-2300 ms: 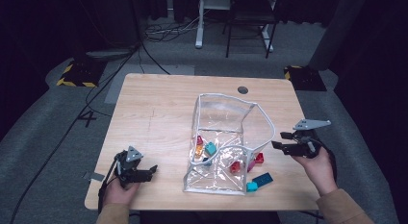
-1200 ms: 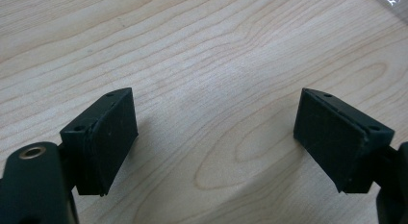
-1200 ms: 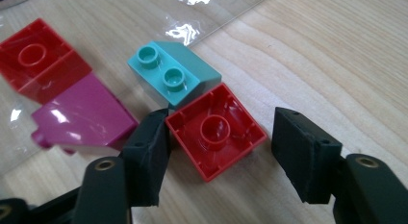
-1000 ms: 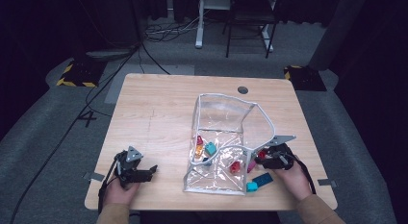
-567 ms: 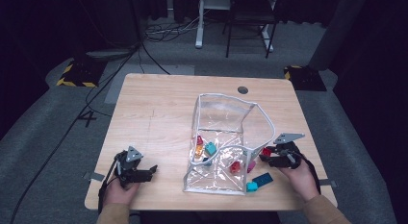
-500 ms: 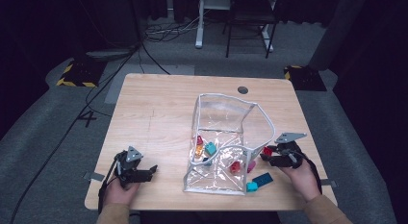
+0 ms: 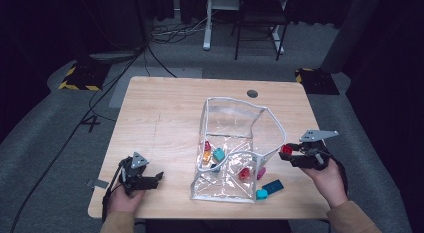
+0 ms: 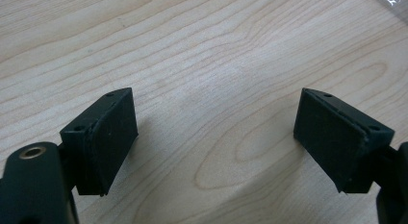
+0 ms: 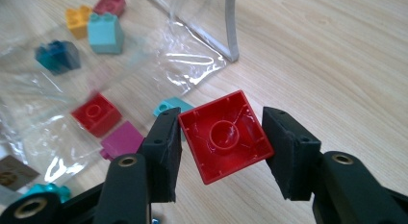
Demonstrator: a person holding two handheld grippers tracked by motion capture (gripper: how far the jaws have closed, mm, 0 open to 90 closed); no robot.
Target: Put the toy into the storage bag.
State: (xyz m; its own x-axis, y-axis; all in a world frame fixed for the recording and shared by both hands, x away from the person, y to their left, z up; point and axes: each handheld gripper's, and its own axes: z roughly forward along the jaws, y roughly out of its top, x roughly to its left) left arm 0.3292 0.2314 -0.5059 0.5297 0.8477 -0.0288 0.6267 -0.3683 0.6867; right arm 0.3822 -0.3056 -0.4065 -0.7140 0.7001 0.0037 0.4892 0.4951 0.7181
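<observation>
Clamped in the right gripper point(image 9: 220, 137): a red block point(image 9: 225, 135), hollow underside toward the camera, pinched corner-wise and raised off the table point(image 7: 165, 118). Probably light, rigid, slick plastic; flat opposite walls would give a surer hold. Just beyond the jaws, a clear plastic bag point(image 7: 235, 123) holding more blocks. Farther off, left gripper point(image 8: 216, 137) spread wide, empty, low over bare wood.

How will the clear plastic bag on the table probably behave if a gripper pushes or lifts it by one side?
The clear plastic bag will probably flop and crumple rather than slide as one piece: its film looks thin and wrinkled in the right gripper view. The white rim seems stiffer, since it holds the mouth open, so it may be the better place to grip. Loose bricks such as the teal brick inside would likely shift.
</observation>
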